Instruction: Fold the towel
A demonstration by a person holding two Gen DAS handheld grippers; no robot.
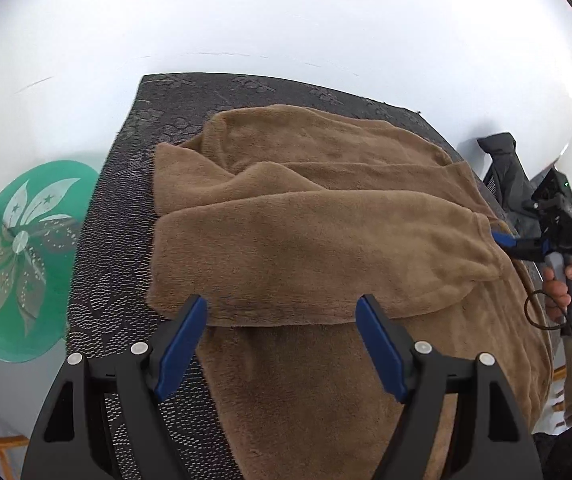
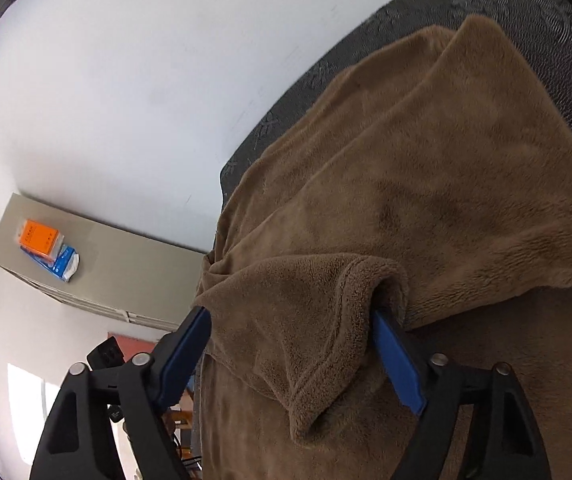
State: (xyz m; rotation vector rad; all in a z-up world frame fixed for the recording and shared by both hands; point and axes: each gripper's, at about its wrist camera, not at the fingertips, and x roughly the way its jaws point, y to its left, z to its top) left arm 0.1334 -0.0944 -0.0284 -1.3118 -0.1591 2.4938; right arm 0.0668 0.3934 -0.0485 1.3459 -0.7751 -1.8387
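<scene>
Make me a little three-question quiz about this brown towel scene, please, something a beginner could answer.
1. True or false: the fluffy brown towel lies perfectly flat in one layer on the dark patterned tablecloth.
2. What sits left of the table? A) round green glass disc with a white flower B) red bucket C) wooden stool
3. Fill in: both the left gripper and the right gripper are ___.

Key: 1 false, it is folded over and rumpled; 2 A; 3 open.

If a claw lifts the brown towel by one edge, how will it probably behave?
The brown towel already lies in soft bunched layers, so it will probably droop and drag. Its plush pile looks thick, perhaps slightly heavy for cloth. On the textured dark mat, it likely drags more than slides.
</scene>
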